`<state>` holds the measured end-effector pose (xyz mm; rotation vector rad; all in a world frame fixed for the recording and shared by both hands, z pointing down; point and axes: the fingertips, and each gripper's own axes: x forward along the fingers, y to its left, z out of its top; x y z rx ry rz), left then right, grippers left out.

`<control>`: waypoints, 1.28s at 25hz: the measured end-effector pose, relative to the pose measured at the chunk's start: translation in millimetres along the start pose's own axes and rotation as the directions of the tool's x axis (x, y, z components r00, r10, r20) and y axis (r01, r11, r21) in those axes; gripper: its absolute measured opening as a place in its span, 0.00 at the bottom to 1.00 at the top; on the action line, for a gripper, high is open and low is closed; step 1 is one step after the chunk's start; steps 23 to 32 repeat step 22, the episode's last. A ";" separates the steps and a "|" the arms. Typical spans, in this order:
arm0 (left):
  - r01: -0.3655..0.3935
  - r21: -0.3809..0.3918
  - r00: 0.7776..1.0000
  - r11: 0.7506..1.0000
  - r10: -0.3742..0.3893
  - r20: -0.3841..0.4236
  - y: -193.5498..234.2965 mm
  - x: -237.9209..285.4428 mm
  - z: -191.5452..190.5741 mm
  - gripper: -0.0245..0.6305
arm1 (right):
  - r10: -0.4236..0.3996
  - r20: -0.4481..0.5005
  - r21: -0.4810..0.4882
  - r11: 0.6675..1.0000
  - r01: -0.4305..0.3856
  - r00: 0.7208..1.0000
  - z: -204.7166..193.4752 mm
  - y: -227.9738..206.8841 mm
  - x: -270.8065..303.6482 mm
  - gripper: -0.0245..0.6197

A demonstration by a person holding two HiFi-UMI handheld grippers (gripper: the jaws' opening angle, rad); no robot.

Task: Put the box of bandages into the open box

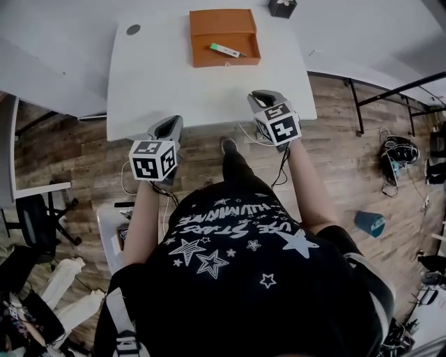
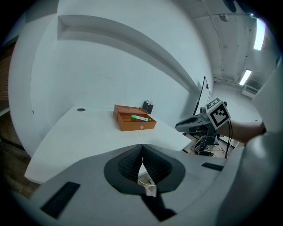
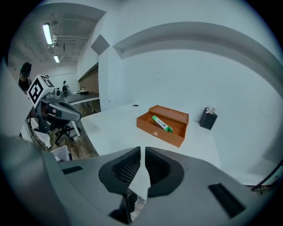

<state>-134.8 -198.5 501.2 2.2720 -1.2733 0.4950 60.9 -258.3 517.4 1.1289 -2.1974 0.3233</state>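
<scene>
We find the box of bandages [image 1: 224,50] lying inside the open orange box [image 1: 223,21] far across the white table [image 1: 181,84], and so we judge the placing done, which explains why the left gripper [image 1: 171,121] and right gripper [image 1: 263,95] idle at its near edge, jaws closed on nothing.

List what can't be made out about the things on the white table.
Box of bandages: its print is too small in all views.
Dark container: cut off by the head view's top edge; small in both gripper views.
Round grey spot on the table: too small to tell hole from cap.
Open box: front clasp blurred and too small.
</scene>
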 end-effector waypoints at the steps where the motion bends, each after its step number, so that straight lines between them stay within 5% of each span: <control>1: 0.006 0.004 1.000 1.000 -0.006 0.000 -1.7 -4.4 -2.4 0.07 | -0.005 0.001 0.005 1.000 0.005 1.000 -2.2 4.3 -4.6 0.13; 12: 0.041 0.011 0.999 0.999 -0.041 0.007 -15.3 -29.8 -24.3 0.07 | -0.031 -0.017 0.042 0.999 0.032 0.999 -34.8 37.0 -35.9 0.13; 32: 0.031 0.006 0.999 0.999 -0.031 0.019 -25.7 -32.0 -24.6 0.07 | -0.049 0.001 0.066 0.997 0.049 0.999 -44.7 33.5 -50.4 0.13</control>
